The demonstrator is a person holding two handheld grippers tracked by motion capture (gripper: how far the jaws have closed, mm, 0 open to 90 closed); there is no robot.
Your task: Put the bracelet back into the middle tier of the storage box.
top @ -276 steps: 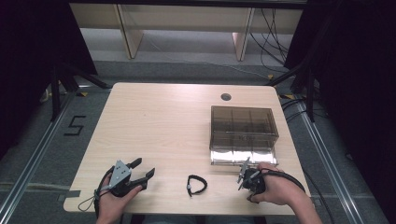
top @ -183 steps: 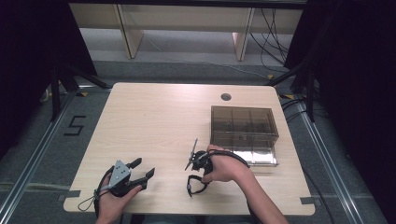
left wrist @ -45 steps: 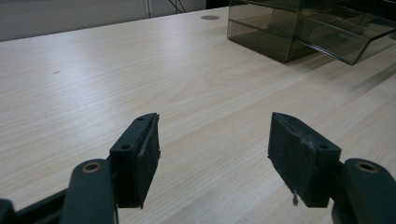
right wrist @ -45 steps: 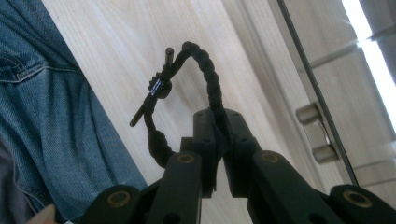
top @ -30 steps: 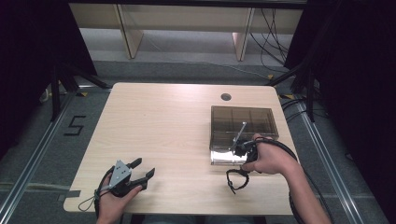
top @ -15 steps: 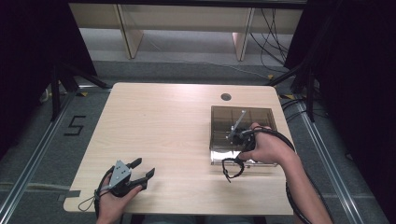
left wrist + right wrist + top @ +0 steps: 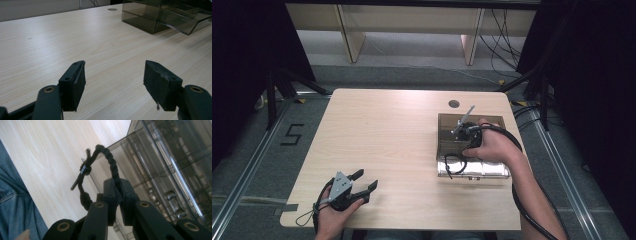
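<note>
A black braided cord loop (image 7: 110, 160) with a small black bar on it hangs from my right gripper (image 7: 117, 182), whose jaws are shut on the cord. In the high view the loop (image 7: 452, 164) dangles over the near left corner of a smoked clear compartment box (image 7: 447, 125), just below my right gripper (image 7: 463, 148). The box's dividers (image 7: 160, 165) lie right under the jaws. My left gripper (image 7: 366, 179) rests at the table's near left, open, with nothing between its pads (image 7: 75, 80).
The wooden table (image 7: 382, 130) has a small round hole (image 7: 454, 104) near its far edge, behind the box. From the left gripper view, the box (image 7: 160, 17) stands far off at the upper right. A cable trails from the right hand.
The right gripper took the cord loop from the table's near middle. Over the last second it carried the loop up and away from the near edge, over the box. The left gripper stayed put.
</note>
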